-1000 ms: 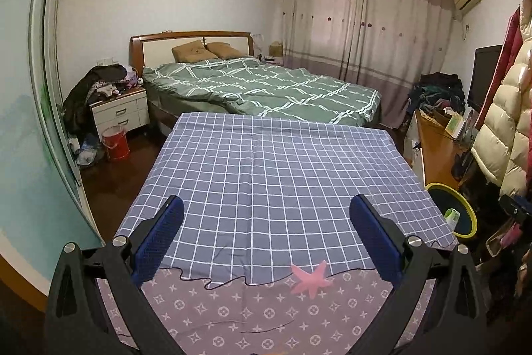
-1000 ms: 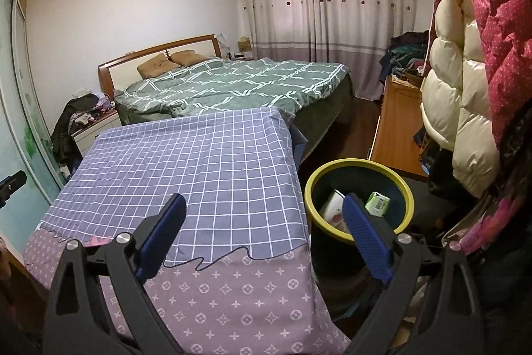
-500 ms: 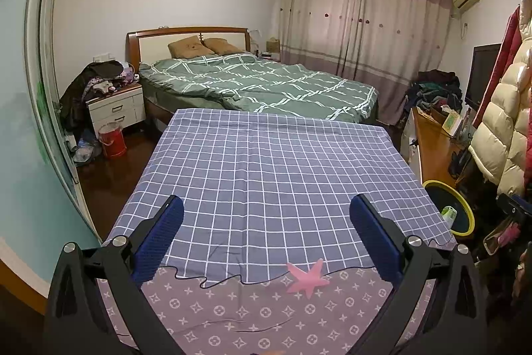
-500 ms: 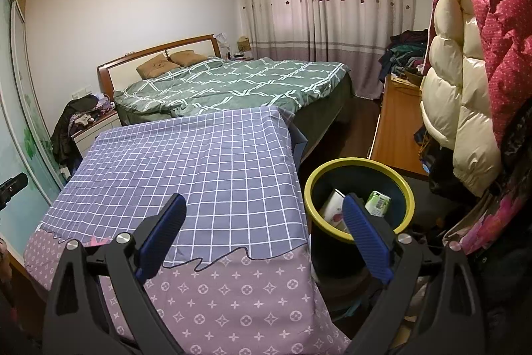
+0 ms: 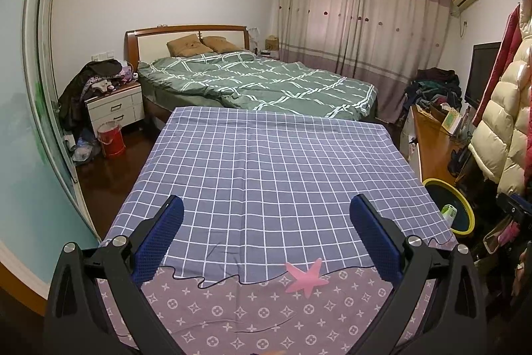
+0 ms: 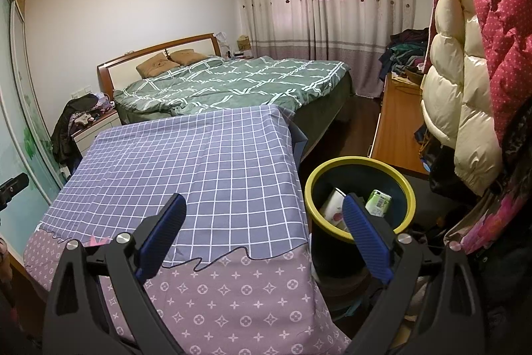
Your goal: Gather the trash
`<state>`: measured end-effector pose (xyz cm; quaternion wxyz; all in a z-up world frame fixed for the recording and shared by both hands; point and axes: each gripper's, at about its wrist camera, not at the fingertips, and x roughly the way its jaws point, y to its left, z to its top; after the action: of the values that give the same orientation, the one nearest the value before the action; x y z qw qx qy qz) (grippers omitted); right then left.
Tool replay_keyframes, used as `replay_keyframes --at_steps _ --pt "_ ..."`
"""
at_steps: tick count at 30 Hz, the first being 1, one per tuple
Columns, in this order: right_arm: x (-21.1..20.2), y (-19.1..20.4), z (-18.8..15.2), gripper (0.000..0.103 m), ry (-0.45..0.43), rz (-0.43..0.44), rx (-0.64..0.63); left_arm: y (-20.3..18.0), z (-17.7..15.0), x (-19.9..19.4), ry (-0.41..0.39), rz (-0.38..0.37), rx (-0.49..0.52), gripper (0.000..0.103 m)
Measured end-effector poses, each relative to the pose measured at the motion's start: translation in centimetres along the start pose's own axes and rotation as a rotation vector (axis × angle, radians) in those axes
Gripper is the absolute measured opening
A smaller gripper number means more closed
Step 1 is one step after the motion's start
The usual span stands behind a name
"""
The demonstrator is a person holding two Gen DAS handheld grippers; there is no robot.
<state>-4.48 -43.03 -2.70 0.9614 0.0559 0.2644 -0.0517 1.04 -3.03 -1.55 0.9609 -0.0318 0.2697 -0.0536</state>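
Observation:
A dark trash bin with a yellow rim [image 6: 409, 188] stands on the floor right of the cloth-covered table [image 6: 206, 162]. Inside it lie a green-and-white packet [image 6: 378, 202] and a white carton [image 6: 332, 205]. The bin also shows at the right in the left wrist view [image 5: 464, 230]. My left gripper [image 5: 266, 235] is open and empty above the table's near end [image 5: 266, 162]. My right gripper [image 6: 264, 233] is open and empty over the table's right corner, its right finger in front of the bin. No loose trash shows on the table.
A pink star [image 5: 306, 276] is printed on the cloth. A bed with a green quilt [image 5: 259, 82] lies beyond the table. A wooden desk [image 6: 395, 128] and hanging puffer coats [image 6: 465, 88] crowd the right. A nightstand [image 5: 114, 107] and red bucket [image 5: 111, 138] stand at left.
The left wrist view has drawn back and tilted slightly, so the table and bin sit a little farther. The right gripper has barely moved. Both stay open.

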Motion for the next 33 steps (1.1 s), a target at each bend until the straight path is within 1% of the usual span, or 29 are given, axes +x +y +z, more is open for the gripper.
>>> replay_keyframes --at_steps 33 --pt "0.26 0.03 -0.13 0.09 0.008 0.0 0.003 -0.25 -0.42 0.84 0.02 -0.008 0.006 0.098"
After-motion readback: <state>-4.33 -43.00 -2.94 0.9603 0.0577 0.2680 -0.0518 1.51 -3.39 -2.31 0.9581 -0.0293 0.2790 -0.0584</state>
